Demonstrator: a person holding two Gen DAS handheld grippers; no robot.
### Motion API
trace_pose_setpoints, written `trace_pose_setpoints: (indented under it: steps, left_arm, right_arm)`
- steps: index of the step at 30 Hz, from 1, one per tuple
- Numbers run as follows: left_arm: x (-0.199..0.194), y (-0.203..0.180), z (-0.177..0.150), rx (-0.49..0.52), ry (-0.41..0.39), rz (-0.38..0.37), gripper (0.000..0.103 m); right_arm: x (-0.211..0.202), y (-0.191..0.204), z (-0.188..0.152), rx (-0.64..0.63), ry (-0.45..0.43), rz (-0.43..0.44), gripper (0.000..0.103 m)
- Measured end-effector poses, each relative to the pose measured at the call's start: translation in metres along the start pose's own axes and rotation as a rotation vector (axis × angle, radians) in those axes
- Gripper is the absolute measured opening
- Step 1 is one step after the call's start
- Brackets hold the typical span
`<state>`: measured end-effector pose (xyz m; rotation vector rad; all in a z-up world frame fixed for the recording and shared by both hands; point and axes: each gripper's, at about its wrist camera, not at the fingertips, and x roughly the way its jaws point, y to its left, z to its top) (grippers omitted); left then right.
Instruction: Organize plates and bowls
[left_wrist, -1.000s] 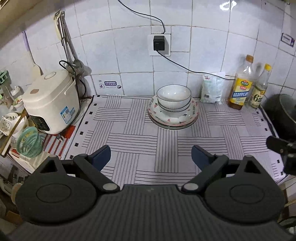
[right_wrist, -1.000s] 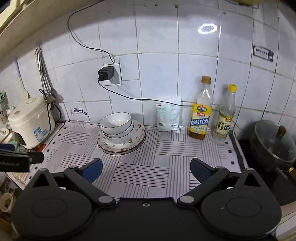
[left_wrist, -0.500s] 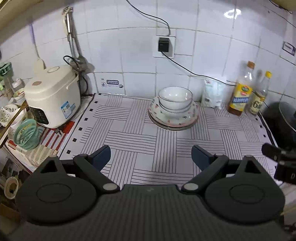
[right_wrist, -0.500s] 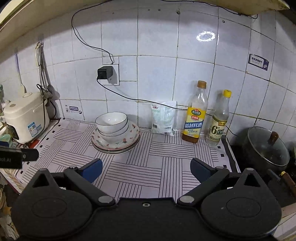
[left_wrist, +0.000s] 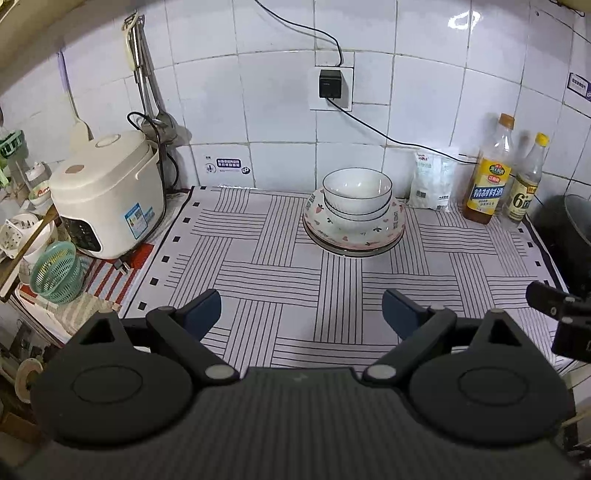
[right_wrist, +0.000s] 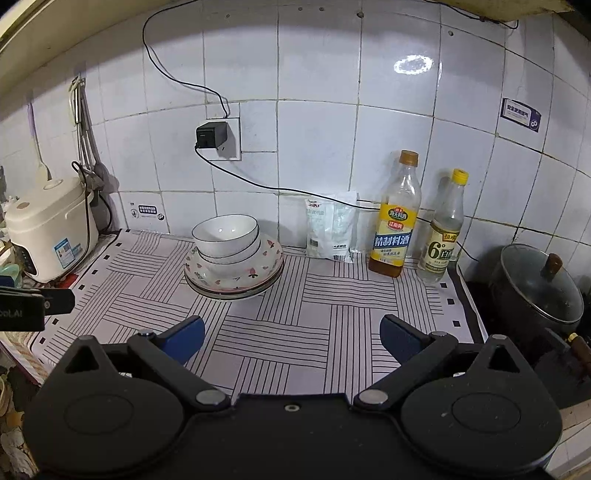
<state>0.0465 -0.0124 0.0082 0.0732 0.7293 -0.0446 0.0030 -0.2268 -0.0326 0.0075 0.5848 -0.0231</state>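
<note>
White bowls (left_wrist: 357, 192) are nested on a stack of pink-patterned plates (left_wrist: 384, 230) at the back of the striped counter mat (left_wrist: 266, 280), near the wall. The stack also shows in the right wrist view, bowls (right_wrist: 225, 236) on plates (right_wrist: 266, 264). My left gripper (left_wrist: 301, 312) is open and empty, well in front of the stack. My right gripper (right_wrist: 291, 338) is open and empty, in front and to the right of the stack. Part of the right gripper (left_wrist: 561, 314) shows at the left view's right edge.
A white rice cooker (left_wrist: 107, 195) stands at the left, with a green basket (left_wrist: 55, 273) beside it. A white bag (left_wrist: 430, 181), two bottles (left_wrist: 489, 173) and a lidded pot (right_wrist: 535, 284) stand at the right. A cable runs from the wall socket (left_wrist: 330, 85).
Both grippers have drawn back and risen a little from the counter, so the stack looks slightly farther. The jaws stay open. The bowls and plates have not moved.
</note>
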Motion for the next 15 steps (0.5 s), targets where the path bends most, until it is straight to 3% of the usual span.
trace_pose_setpoints:
  steps: [15]
  left_arm:
    - [-0.0033, -0.0031, -0.0018, 0.015, -0.013, 0.008, 0.095]
  right_arm:
    - [0.0056, -0.002, -0.0017, 0.004, 0.019, -0.004, 0.102]
